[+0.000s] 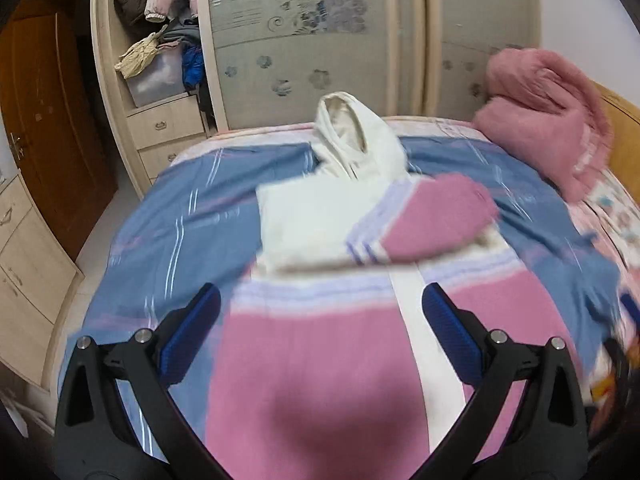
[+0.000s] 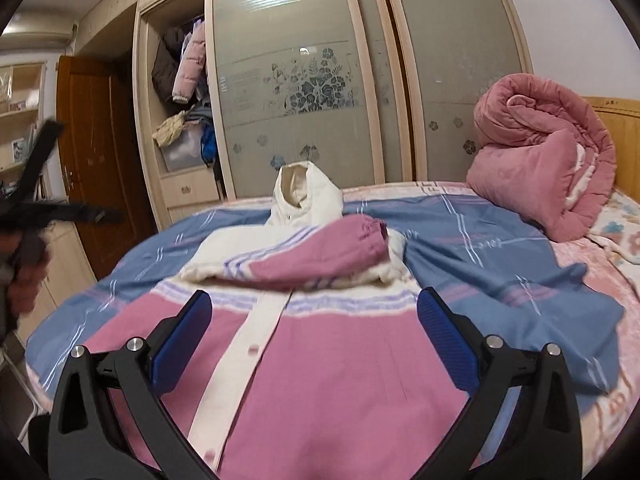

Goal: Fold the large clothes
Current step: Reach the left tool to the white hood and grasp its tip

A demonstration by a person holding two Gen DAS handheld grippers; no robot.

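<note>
- Lying flat on the blue bedsheet (image 1: 192,232), front side up, is the hooded jacket (image 1: 320,360): pink body, white upper part and white button placket (image 2: 236,360) running down its middle.
- Hood (image 1: 352,136): white, at the end of the jacket farthest from both cameras, its opening turned upward.
- Pink sleeve (image 1: 436,216): folded across the jacket's chest, with blue stripes where it meets the white shoulder; its cuff (image 2: 372,236) lies toward the jacket's right edge as seen in the right wrist view.
- Left gripper (image 1: 320,312): above the jacket's pink lower body; jaws spread wide, nothing between the blue pads (image 1: 192,336). The left wrist view is motion-blurred.
- Right gripper (image 2: 314,320): also above the jacket's lower body, the placket passing between its fingers in view; jaws spread wide and empty.
- Whether either gripper touches the jacket's cloth cannot be told.
- Rolled pink quilt (image 2: 544,168): on the bed well beyond the jacket, to its right, apart from it.
- Wardrobe (image 2: 304,80): behind the jacket's hood end, with frosted floral sliding doors; an open section to the left holds hanging coats (image 2: 188,64).
- Brown door (image 2: 100,152): left of the wardrobe, far from the jacket.
</note>
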